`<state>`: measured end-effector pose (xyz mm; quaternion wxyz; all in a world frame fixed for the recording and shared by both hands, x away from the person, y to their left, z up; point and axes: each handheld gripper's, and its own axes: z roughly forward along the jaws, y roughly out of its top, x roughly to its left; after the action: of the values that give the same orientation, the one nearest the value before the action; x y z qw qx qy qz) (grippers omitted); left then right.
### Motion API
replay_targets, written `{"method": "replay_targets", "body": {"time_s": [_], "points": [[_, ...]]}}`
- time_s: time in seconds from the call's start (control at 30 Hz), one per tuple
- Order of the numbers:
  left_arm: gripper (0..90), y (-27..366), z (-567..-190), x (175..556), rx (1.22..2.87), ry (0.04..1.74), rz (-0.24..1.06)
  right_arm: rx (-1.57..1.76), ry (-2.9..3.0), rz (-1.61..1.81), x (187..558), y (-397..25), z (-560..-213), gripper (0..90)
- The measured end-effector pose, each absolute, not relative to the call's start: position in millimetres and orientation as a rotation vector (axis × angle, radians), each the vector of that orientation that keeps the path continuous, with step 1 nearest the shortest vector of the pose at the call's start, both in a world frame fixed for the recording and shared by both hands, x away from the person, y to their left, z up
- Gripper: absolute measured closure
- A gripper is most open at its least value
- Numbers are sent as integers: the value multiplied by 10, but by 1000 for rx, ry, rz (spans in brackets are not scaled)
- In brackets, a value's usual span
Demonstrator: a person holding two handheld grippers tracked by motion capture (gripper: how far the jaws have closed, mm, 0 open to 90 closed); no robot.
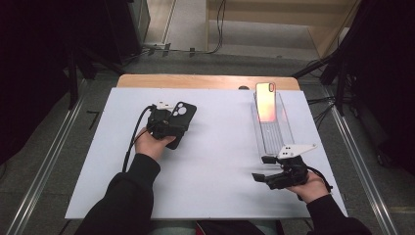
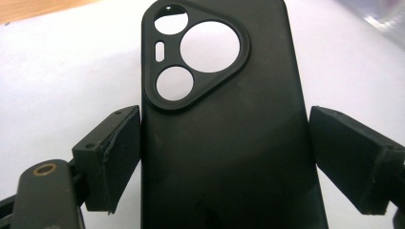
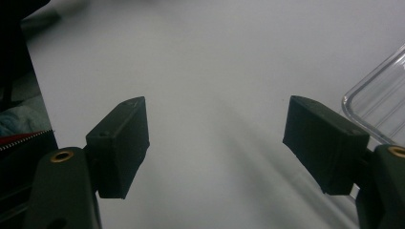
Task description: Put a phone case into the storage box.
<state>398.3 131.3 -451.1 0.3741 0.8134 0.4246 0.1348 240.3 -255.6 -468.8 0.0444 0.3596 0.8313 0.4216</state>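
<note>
A black phone case point(image 1: 183, 115) with a three-cornered camera cutout lies flat on the white tabletop at the left. My left gripper point(image 1: 176, 128) is over its near end. In the left gripper view the case point(image 2: 224, 95) sits between the two wide-spread jaws of the left gripper point(image 2: 224, 143), each pad right at one long edge; the gripper is open. At the right, a glossy pink-orange phone case point(image 1: 265, 102) stands at the far end of a clear plastic tray point(image 1: 275, 138). My right gripper point(image 1: 262, 168) is open just in front of the tray, with nothing between its jaws point(image 3: 215, 138).
The white board point(image 1: 215, 161) covers a wooden table whose far edge point(image 1: 205, 81) shows. A corner of the clear tray point(image 3: 377, 107) lies to the right of the right jaw. Black cables trail from both grippers. Grey floor and dark stands surround the table.
</note>
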Motion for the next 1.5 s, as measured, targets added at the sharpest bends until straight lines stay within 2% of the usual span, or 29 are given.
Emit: {"method": "replay_targets", "body": {"time_s": [0.43,0.7,1.2,1.5], "points": [[135,1279,-4360,3811,2178,913,244,1130,2521,1314,2399,-2552,-4677,218],[135,1187,-4304,3603,2220,818,228,1122,2528,1301,2400,-2552,-4676,211],[135,1148,-4246,3252,2221,765,160,1217,2531,1295,2408,-2529,-4634,198],[136,1147,-4252,3082,2193,775,186,1290,2471,1343,2412,-2530,-4566,198]]}}
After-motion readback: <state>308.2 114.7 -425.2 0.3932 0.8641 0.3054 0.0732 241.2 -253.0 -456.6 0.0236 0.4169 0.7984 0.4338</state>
